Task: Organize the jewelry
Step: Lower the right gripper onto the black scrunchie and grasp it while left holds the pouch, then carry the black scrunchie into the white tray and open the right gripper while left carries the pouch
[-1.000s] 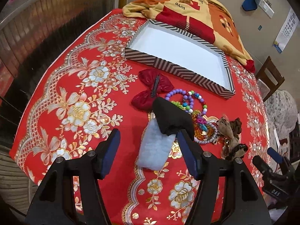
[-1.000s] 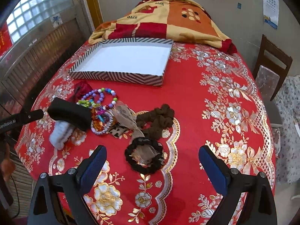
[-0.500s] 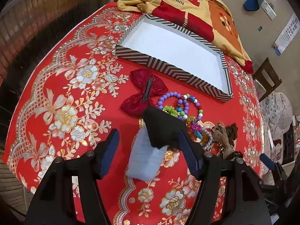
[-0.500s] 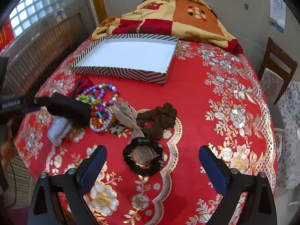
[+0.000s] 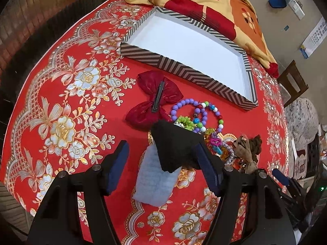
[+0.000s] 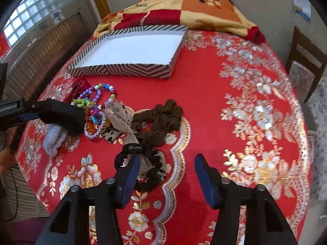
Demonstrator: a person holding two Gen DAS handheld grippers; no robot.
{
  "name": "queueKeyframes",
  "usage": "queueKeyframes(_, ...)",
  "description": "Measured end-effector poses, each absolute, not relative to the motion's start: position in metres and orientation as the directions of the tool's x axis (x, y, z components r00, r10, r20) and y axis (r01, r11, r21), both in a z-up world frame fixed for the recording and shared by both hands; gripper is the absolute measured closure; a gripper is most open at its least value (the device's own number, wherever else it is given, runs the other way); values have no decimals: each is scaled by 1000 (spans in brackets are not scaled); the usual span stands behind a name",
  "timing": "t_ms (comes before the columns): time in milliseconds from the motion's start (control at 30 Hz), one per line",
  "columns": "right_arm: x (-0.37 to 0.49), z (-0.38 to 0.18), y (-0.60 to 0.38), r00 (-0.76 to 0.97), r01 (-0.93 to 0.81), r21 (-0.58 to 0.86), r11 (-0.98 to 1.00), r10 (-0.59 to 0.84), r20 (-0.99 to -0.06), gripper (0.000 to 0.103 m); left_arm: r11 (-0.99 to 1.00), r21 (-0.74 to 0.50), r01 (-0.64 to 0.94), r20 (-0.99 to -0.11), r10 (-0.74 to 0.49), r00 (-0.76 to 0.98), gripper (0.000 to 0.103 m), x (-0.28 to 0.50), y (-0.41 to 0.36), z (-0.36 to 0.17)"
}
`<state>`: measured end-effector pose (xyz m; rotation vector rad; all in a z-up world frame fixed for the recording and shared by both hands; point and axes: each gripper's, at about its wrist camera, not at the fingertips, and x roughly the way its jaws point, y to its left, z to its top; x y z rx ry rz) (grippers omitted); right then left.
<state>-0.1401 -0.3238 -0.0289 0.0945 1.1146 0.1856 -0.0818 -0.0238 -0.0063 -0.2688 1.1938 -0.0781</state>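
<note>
Left wrist view: my left hand-held gripper (image 5: pixel 161 163) is wide open, straddling a black pad (image 5: pixel 173 145) and pale blue fluffy piece (image 5: pixel 155 181), pads not pressing. Right hand-held gripper (image 6: pixel 167 175) has just been closing, jaws now half apart over the black scrunchie (image 6: pixel 141 167); contact unclear, probably none. Bead bracelets (image 6: pixel 98 96) lie on the bench (image 6: pixel 204 102), near the striped box (image 6: pixel 122 70).

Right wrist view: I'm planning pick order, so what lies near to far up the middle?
Black ruffled scrunchie → brown fabric scrunchie → striped shallow white-lined box → red-and-yellow patterned blanket.
</note>
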Motion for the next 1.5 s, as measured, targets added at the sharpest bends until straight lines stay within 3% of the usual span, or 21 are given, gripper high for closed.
queueKeyframes(67,-136,-34,-324,419,-104,198,975,224,-880,55,965,-249,-83,-908,-203,366,35,-81,-23,-7)
queueKeyframes(133,-133,-39,-325,408,-104,232,967,254,-877,65,964,-251,-84,-908,-204,365,35,-81,-23,-8)
queueKeyframes(200,-133,-41,-326,410,-114,292,950,313,-857,83,964,-252,-83,-909,-206,363,35,-80,-23,-8)
queueKeyframes(333,-141,-34,-325,427,-138,330,934,357,-831,94,962,-260,-81,-908,-215,360,35,-77,-24,-9)
queueKeyframes(867,-175,31,-340,542,-151,373,915,392,-743,96,950,-308,-50,-905,-276,324,36,-62,-36,-28)
queueKeyframes(900,-176,34,-341,546,-155,375,914,395,-738,96,952,-303,-40,-907,-275,320,38,-62,-38,-30)
queueKeyframes(1033,-174,39,-338,554,-166,375,912,401,-729,96,963,-269,-18,-911,-248,329,75,-63,-41,-31)
queueKeyframes(1133,-172,40,-335,555,-175,380,908,410,-724,96,959,-282,-11,-902,-261,344,86,-64,-38,-26)
queueKeyframes(1500,-143,58,-316,576,-225,372,900,431,-694,96,950,-310,44,-852,-298,430,89,-58,-35,29)
